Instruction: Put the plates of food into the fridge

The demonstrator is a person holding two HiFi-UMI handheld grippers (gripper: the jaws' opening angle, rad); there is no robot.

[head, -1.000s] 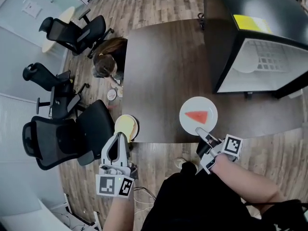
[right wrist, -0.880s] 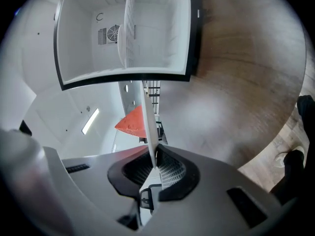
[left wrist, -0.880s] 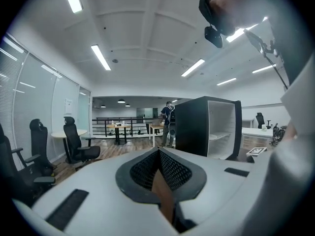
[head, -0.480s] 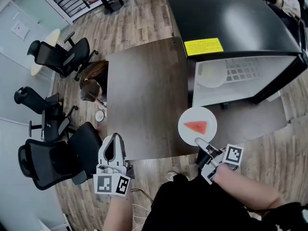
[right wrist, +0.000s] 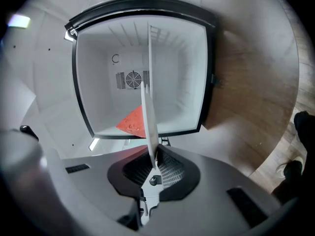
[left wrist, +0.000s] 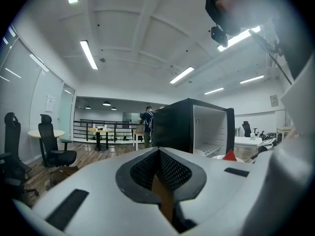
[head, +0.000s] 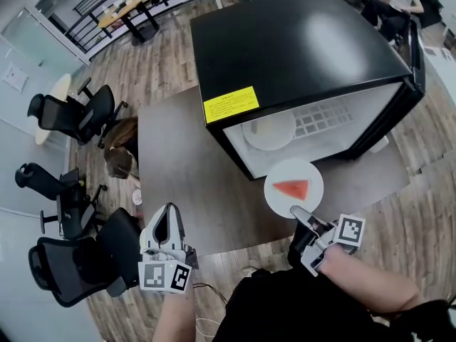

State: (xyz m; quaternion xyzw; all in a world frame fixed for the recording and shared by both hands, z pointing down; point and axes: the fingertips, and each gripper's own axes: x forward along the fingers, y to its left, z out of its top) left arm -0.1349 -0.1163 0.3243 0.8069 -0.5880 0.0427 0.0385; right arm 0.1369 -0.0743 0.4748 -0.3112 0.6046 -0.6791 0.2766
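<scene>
I'm looking down on a black fridge that is standing open, its white inside facing me. A brown table is spreading out to its left and in front of it. Black office chairs are standing on the wood floor at the left. A white plate is already lying inside the fridge, on the left side.

I'm holding a second white plate level just in front of the fridge opening, still outside it. My right gripper is pinching its near rim. In the right gripper view the fingers are clamping the plate edge-on, with the fridge opening straight ahead.

My left gripper is hanging over the table's near left corner. Its fingers are pressing together and carrying nothing.

A red wedge of watermelon is lying on the held plate. A yellow label is sitting on the fridge top.
</scene>
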